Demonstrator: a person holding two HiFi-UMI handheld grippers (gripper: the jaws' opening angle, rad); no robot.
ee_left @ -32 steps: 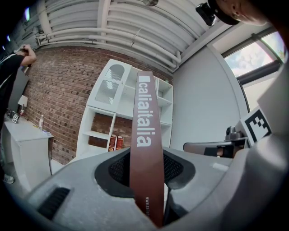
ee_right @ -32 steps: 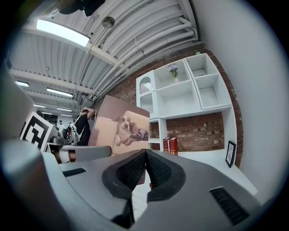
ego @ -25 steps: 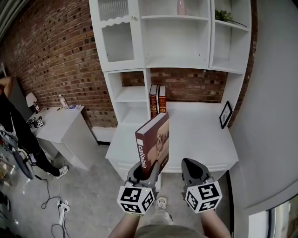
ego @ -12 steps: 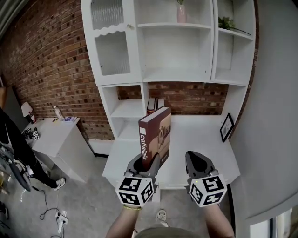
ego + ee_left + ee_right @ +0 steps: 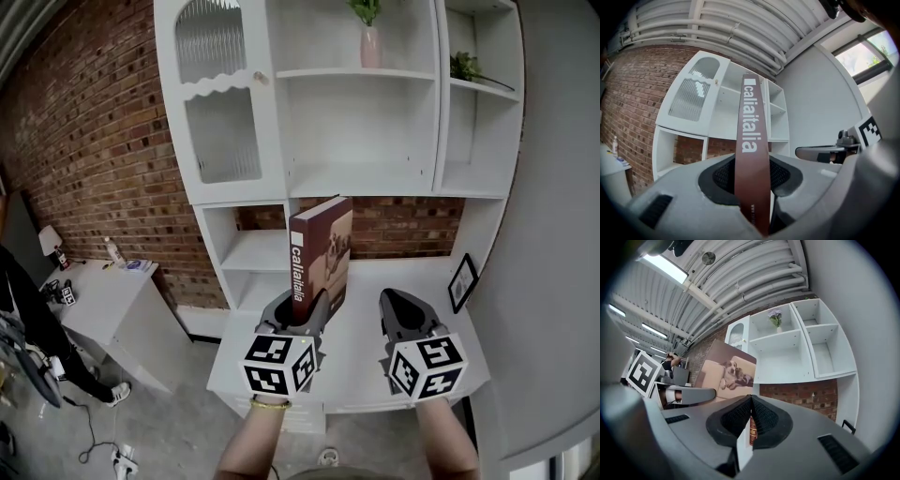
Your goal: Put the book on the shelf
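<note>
The left gripper point(image 5: 300, 311) has its jaws clamped on the lower end of the book point(image 5: 323, 253), one jaw on each cover, and holds it upright in the air with the spine turned back toward the person and the cover with the dog photo facing the right gripper point(image 5: 401, 305). That one rides alongside, just beside the book but not touching it, its jaws together with nothing between them. The book is raised in front of the white shelf unit point(image 5: 366, 178), well short of any compartment and above the front edge of the table point(image 5: 361, 380) that forms the unit's lower part. I'd call this the carrying step: the book is lifted and lined up with the unit, not yet placed. The wide middle bay looks bare, while the board above it carries a pink vase point(image 5: 371, 45). Which bay is meant I can't say. The next move looks like a reach forward to set the bottom edge down on a board, book kept vertical, before the jaws let go. Released too early, it could tip over.
</note>
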